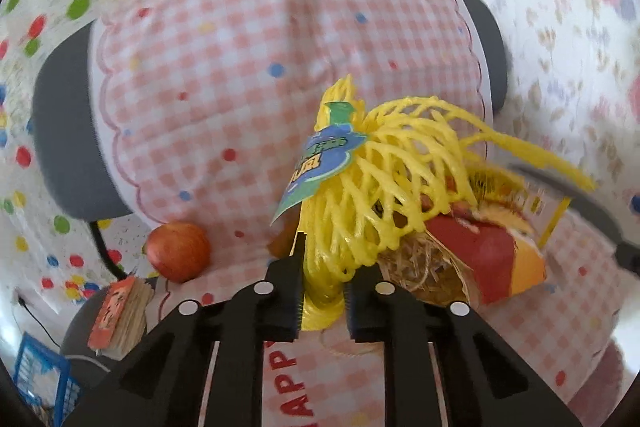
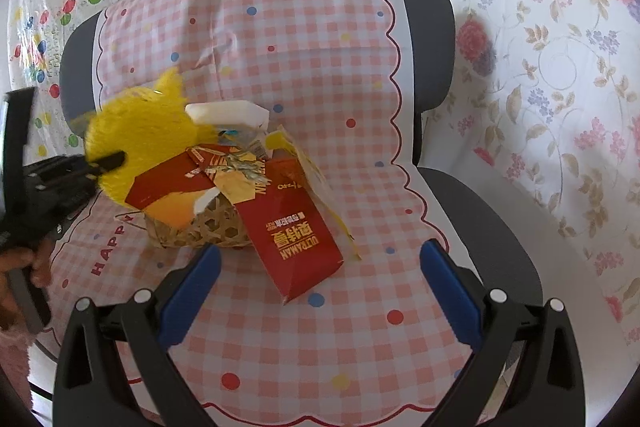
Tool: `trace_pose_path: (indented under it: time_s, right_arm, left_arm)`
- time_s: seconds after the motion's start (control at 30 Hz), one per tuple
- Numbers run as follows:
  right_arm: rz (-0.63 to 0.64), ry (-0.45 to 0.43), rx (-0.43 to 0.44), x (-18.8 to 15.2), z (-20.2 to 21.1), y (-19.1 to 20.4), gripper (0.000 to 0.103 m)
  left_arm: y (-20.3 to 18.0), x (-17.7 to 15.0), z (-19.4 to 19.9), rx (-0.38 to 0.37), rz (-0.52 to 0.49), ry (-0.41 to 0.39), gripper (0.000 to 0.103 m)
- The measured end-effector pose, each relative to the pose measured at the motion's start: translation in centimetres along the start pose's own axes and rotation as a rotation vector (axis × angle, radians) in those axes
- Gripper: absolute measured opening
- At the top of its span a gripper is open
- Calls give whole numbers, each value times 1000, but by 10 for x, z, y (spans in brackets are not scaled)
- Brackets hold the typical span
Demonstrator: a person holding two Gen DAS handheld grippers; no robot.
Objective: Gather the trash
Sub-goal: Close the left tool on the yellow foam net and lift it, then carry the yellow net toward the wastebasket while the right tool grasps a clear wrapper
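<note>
My left gripper is shut on a yellow foam fruit net with a blue-green paper tag, held just above and to the left of a woven basket. The basket sits on a chair covered with a pink checked cloth and holds red-and-yellow cardboard packaging and a white foam piece. In the right wrist view the net is a yellow blur at the basket's left rim, with the left gripper on it. My right gripper is open and empty, in front of the basket.
A red apple lies on the cloth left of the basket. A small book and a blue crate are lower left. The grey chair back stands behind. Dotted and floral sheets cover the surroundings.
</note>
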State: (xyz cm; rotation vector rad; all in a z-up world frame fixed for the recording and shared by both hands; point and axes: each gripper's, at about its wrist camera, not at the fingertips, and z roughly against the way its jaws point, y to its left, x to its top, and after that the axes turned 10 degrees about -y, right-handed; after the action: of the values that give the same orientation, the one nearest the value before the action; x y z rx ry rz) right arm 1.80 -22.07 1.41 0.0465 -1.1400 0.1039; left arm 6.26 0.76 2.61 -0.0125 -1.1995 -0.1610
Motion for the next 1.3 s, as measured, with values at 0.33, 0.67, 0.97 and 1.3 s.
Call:
trace_pose_path:
  time_s: [0.33,0.67,0.97,1.3]
  right_arm:
    - [-7,7,65,-2,-2,-4,88]
    - [30,-15,107,12,-24,-6,40]
    - [126,35,81,20,-82,-4,22]
    - [68,-146,-25,57,-42,-29,2]
  left_arm:
    - [38,2,78,9,173,-52,15]
    - [47,5,103,36,221,-96,15]
    - [42,3,82,13,243,-68,15]
    - [30,23,105,-23,239,-129,15]
